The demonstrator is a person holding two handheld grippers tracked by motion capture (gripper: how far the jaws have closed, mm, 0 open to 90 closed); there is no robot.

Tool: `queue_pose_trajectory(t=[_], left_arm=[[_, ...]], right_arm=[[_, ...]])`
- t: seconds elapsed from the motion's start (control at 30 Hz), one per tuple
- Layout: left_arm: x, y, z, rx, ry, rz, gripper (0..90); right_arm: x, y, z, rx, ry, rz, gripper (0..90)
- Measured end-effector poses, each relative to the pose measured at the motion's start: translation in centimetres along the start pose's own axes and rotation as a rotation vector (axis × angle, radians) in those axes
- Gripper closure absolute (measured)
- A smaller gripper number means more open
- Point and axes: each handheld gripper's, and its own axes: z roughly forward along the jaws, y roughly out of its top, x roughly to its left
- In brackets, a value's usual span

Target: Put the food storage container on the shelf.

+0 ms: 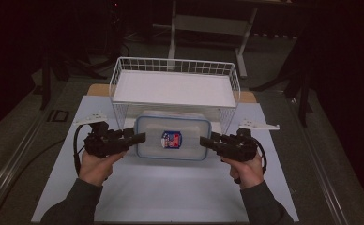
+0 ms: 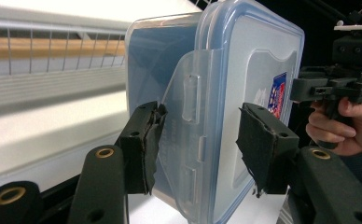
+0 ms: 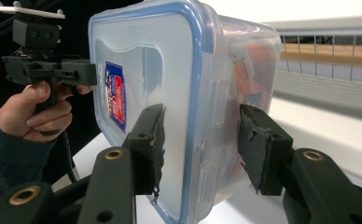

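A clear plastic container (image 1: 173, 152) with a blue-rimmed lid and a red and blue sticker (image 1: 171, 139) lies flat on the white mat, just in front of a wire basket. My left gripper (image 1: 140, 138) is at its left end and my right gripper (image 1: 203, 140) at its right end. In the left gripper view, the left gripper (image 2: 200, 140) stands open with its jaws straddling the container (image 2: 244, 70) at its side latch flap. The right gripper (image 3: 202, 144) is likewise open astride the container (image 3: 146, 70) rim, one pad over the lid and one beside the wall.
A white wire basket (image 1: 175, 61) with a white floor stands directly behind the container. The white mat (image 1: 170, 192) covers the table toward the person. A metal frame leg (image 1: 172, 33) and dark floor lie beyond the table.
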Motion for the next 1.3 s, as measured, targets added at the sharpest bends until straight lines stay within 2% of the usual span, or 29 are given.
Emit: queue_pose_trajectory(t=[0.07,0.4,0.47,0.97,1.2,1.3], left_arm=[[0.0,0.9,-0.2,-0.012,0.001,0.009,48.9],[0.3,2.4,-0.2,-0.047,-0.005,0.012,49.0],[0.7,3.0,0.0,-0.067,-0.008,0.006,49.0],[1.8,5.4,0.6,-0.09,-0.026,-0.02,49.0],[2.4,6.7,1.2,-0.097,-0.02,-0.031,49.0],[2.5,7.2,1.3,-0.108,-0.02,-0.026,49.0]], right_arm=[[0.0,0.8,0.1,-0.013,0.008,-0.004,52.5],[-0.2,2.8,0.2,-0.03,0.013,-0.022,53.0],[-0.3,3.4,0.4,-0.029,0.009,-0.021,53.0],[-0.7,6.3,0.8,-0.038,-0.006,-0.055,53.0],[-1.6,7.6,1.3,-0.048,-0.007,-0.049,52.8],[-1.8,8.1,1.4,-0.059,-0.012,-0.064,52.6]])
